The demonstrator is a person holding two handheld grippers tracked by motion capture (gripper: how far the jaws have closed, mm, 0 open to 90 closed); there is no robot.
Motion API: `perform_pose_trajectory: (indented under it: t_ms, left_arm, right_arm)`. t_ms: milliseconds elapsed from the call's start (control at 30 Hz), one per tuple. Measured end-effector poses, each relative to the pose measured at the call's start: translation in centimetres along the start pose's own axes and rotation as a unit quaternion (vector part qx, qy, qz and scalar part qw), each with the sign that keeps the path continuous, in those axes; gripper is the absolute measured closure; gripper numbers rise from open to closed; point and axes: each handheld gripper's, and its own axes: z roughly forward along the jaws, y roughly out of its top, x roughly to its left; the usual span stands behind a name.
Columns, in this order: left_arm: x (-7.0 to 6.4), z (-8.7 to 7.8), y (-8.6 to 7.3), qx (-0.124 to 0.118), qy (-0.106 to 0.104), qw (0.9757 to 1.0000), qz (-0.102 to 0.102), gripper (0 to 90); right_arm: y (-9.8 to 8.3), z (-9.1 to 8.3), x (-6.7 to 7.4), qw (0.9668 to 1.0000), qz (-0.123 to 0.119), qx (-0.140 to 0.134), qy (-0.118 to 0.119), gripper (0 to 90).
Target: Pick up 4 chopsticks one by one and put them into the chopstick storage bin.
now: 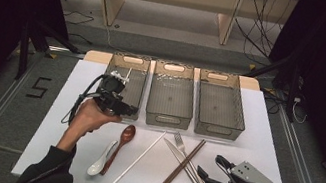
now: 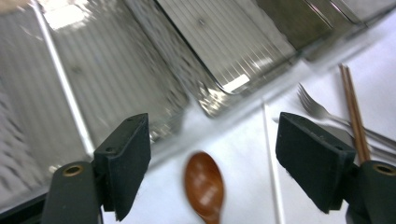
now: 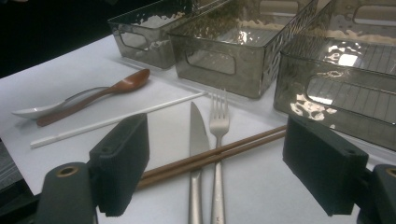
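The white chopstick (image 1: pixel 127 76) lies in the left bin (image 1: pixel 139 62), upper left of centre in the high view, sorted apart from the cutlery. Our left gripper (image 1: pixel 120 107) hangs just below that bin, jaws wide and empty above the wooden spoon (image 2: pixel 204 186). Our right gripper (image 1: pixel 204 176), lower right, is equally wide open, holding nothing, poised over the brown chopsticks (image 3: pixel 219 154).
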Motion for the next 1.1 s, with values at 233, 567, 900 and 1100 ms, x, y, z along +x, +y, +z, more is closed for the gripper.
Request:
perform_pose_trajectory:
  t_ms: [233,567,900,1100]
  left_arm:
    - [-1.5,1.4,-2.2,0.038,-0.012,0.9991,0.009,25.1]
    - [-3.5,2.5,-3.7,0.068,-0.014,0.9972,0.028,24.4]
    - [-4.8,3.3,-4.8,0.098,-0.012,0.9943,0.040,24.8]
    - [-5.3,4.0,-5.6,0.118,-0.013,0.9919,0.045,22.9]
  right_arm:
    - [0.0,0.0,0.0,1.0000,0.000,0.000,-0.001,23.6]
    - [0.0,-0.1,0.0,1.0000,-0.002,0.000,-0.001,23.6]
    - [0.0,-0.1,0.0,1.0000,-0.002,0.000,-0.001,23.6]
    - [0.1,-0.1,0.1,1.0000,-0.003,0.000,-0.001,23.6]
